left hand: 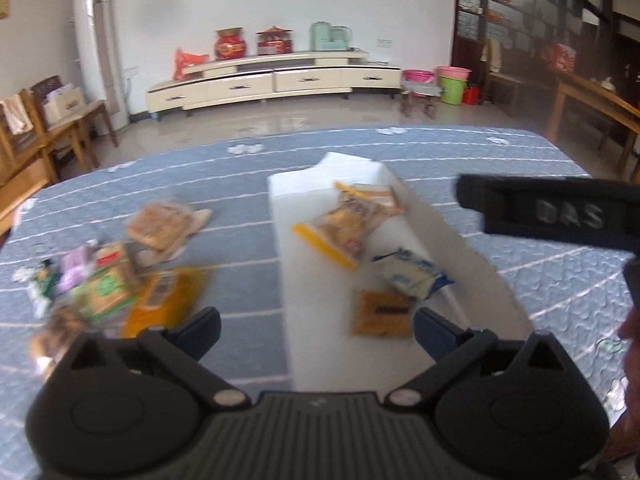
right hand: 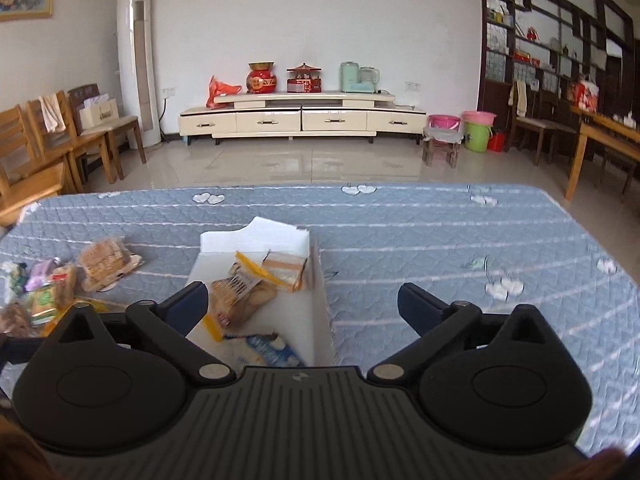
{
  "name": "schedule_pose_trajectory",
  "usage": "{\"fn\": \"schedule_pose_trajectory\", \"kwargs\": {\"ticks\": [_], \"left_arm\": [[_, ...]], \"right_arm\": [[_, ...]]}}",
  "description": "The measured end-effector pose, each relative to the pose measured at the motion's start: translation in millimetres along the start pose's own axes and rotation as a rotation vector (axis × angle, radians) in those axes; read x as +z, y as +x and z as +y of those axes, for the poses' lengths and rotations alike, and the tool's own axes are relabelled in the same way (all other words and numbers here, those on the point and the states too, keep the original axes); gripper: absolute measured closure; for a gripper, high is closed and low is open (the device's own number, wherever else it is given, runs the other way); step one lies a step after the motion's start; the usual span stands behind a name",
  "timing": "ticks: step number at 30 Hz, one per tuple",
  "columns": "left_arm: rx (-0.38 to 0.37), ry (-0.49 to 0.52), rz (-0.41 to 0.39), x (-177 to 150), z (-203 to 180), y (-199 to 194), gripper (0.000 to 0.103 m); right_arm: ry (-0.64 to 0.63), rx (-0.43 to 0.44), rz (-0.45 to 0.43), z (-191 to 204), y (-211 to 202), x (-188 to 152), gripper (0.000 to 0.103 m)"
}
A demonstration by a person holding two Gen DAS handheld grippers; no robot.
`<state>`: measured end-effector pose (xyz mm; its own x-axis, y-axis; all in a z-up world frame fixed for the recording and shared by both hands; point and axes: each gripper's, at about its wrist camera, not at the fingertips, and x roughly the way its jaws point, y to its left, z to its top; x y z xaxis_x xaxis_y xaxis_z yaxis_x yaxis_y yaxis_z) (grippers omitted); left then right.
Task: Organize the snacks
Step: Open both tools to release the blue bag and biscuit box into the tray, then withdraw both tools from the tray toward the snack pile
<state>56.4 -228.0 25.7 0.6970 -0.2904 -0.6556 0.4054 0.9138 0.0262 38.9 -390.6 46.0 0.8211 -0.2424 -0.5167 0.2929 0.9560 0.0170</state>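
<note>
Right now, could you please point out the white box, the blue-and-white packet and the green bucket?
White box (left hand: 448,240): left wrist view, right wall.
Blue-and-white packet (left hand: 412,274): left wrist view, middle.
Green bucket (right hand: 476,136): right wrist view, side.

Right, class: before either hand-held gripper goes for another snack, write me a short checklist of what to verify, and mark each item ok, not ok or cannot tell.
1. Left hand-held gripper open, nothing between its fingers: ok.
2. Right hand-held gripper open, nothing held: ok.
3. White box has room left: ok.
4. All snacks in the box: not ok; a loose pile lies on the blue quilt left of it.
5. Pile sharp enough to pick a target: not ok in the left wrist view, blurred.
6. Blue-white packet fully inside the box: ok.
</note>
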Motion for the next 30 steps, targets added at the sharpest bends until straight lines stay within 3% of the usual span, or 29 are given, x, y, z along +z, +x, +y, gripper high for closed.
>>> {"fn": "schedule_pose_trajectory", "kwargs": {"ticks": [12, 30], "left_arm": [[0.122, -0.015, -0.014, -24, 61, -41, 0.001], [0.217, -0.100, -0.012, -52, 132, -68, 0.001]], "right_arm": [[-0.009, 0.053, 0.012, 31, -37, -20, 0.000], [-0.085, 0.167, 0.035, 93, -50, -32, 0.000]]}}
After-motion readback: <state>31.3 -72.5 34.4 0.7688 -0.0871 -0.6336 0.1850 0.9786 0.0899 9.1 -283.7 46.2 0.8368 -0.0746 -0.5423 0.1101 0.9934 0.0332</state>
